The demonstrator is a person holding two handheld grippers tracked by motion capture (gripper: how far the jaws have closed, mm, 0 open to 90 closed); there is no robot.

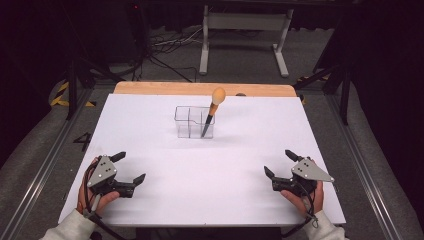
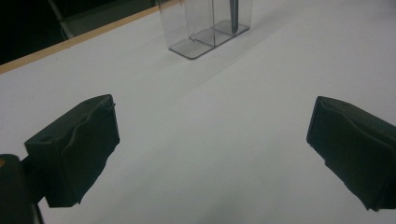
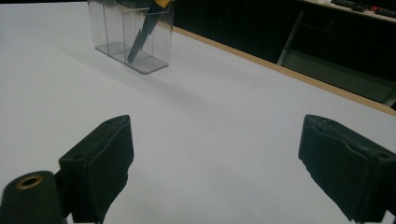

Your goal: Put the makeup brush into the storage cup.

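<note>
Clear plastic holder (image 1: 194, 121) stands near the table's (image 1: 150, 210) far edge, knife (image 1: 212, 113) leaning blade-down in its right compartment, handle tilted up-right. Left gripper (image 1: 131, 168) and right gripper (image 1: 280, 163) rest wide open near the front corners; the right looks slightly nearer.

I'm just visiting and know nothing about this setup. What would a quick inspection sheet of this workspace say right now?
Surface: white sheet over a wooden table, flat and clean.
Job's things: clear plastic organizer with compartments, standing upright; a tool with a rounded wooden handle leans in its right compartment, dark tip down.
Clutter: nothing seen on the sheet.
Grippers: left gripper and right gripper both open and holding nothing, near the front edge, each in a hand.
Cables: one trails from each gripper; a tangle lies on the floor behind the table.
Surroundings: dark room, white metal frame beyond the table.
</note>
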